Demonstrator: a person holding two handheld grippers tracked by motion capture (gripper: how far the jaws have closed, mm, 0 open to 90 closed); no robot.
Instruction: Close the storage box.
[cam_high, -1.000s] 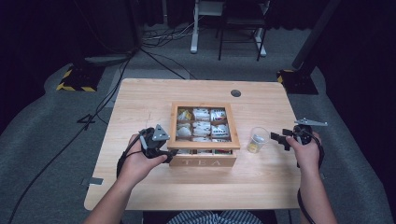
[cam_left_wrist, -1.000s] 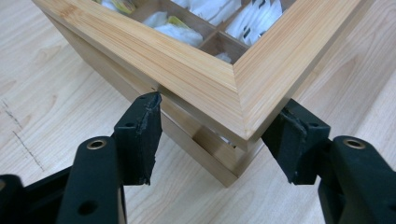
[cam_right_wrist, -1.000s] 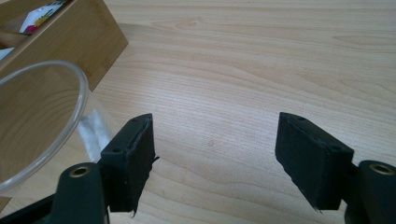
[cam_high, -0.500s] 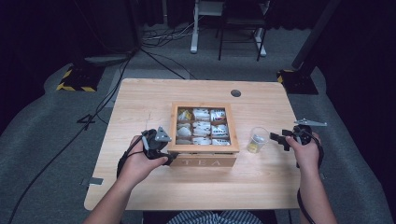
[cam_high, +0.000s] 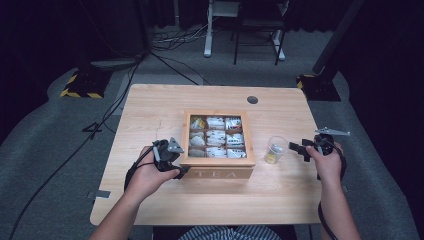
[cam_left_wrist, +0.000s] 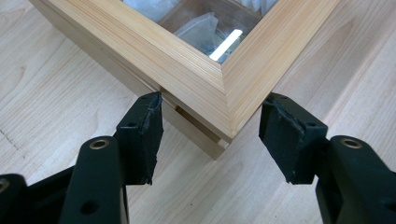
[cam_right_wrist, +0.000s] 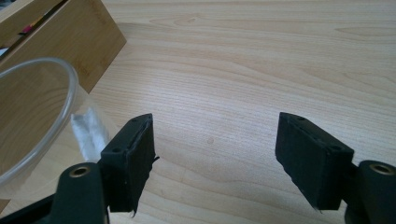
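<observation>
A wooden tea box (cam_high: 218, 173) with a glass lid and "TEA" on its front stands mid-table, with tea bags visible in its compartments. My left gripper (cam_high: 181, 169) is at the box's front left corner. In the left gripper view that corner (cam_left_wrist: 205, 88) sits between the jaws (cam_left_wrist: 212, 100), and both pad tips touch the lid's edges. My right gripper (cam_high: 296, 148) rests to the right of a clear plastic cup (cam_high: 274, 149) that holds something yellowish. Its jaws (cam_right_wrist: 215, 121) stand open over bare wood, with the cup (cam_right_wrist: 42, 116) just outside the left one.
The wooden table (cam_high: 165, 102) has a round cable hole (cam_high: 252, 99) at the back. Beyond it, a chair and a desk leg stand on dark carpet with cables. Bare wood lies left of, behind and in front of the box.
</observation>
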